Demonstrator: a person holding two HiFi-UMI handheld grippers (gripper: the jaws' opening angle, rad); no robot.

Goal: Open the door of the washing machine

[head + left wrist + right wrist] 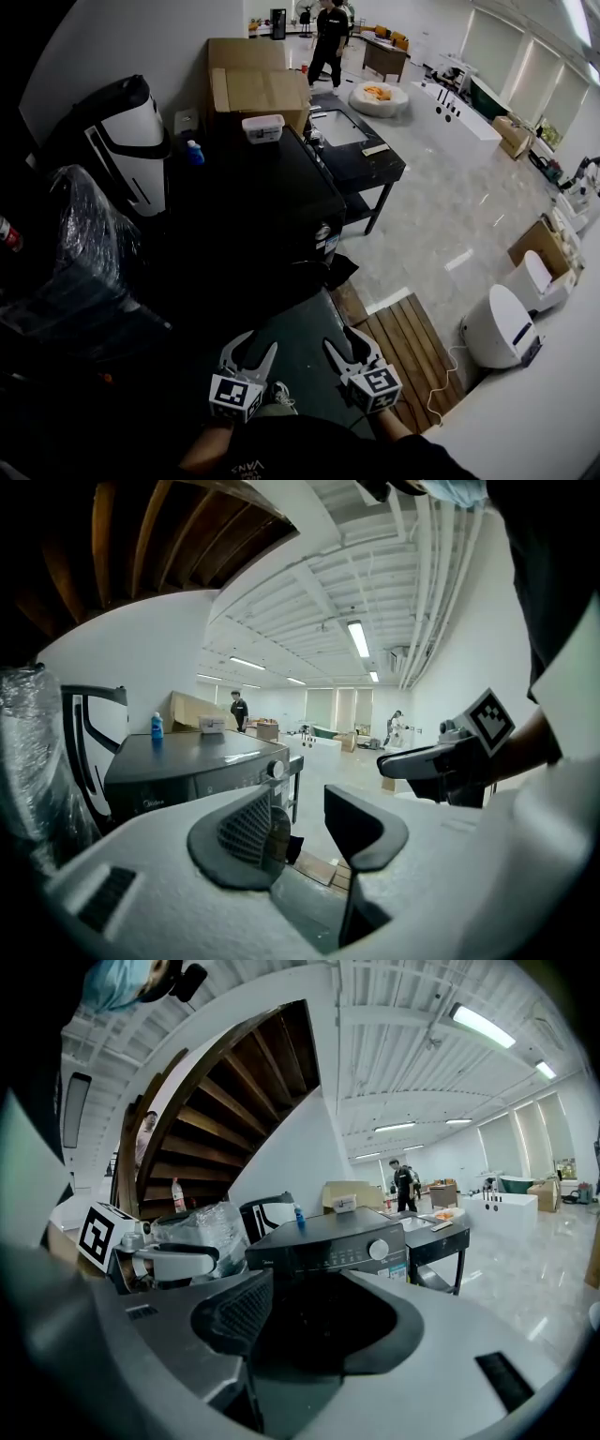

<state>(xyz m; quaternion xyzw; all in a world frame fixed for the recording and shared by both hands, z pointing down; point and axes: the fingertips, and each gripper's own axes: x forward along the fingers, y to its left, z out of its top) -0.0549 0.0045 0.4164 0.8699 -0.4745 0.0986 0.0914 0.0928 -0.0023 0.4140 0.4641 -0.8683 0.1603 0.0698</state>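
The black washing machine (253, 202) stands ahead of me, its control panel and white knob (323, 232) facing the grippers. Both grippers hover side by side in front of it, a short way off, touching nothing. My left gripper (249, 349) is open with nothing between its jaws. My right gripper (345, 345) is open and empty too. In the left gripper view (305, 832) the machine (187, 761) sits ahead and left. In the right gripper view (309, 1321) the panel (328, 1241) is straight ahead. The dark front below the panel hides the door's outline.
On the washer stand a blue bottle (194, 152) and a white tub (263, 127); a cardboard box (253, 84) is behind. A black table (361, 155) adjoins at right. Wooden slats (412, 352), a white appliance (502, 328), a plastic-wrapped bundle (75, 244) and a far person (328, 42) are around.
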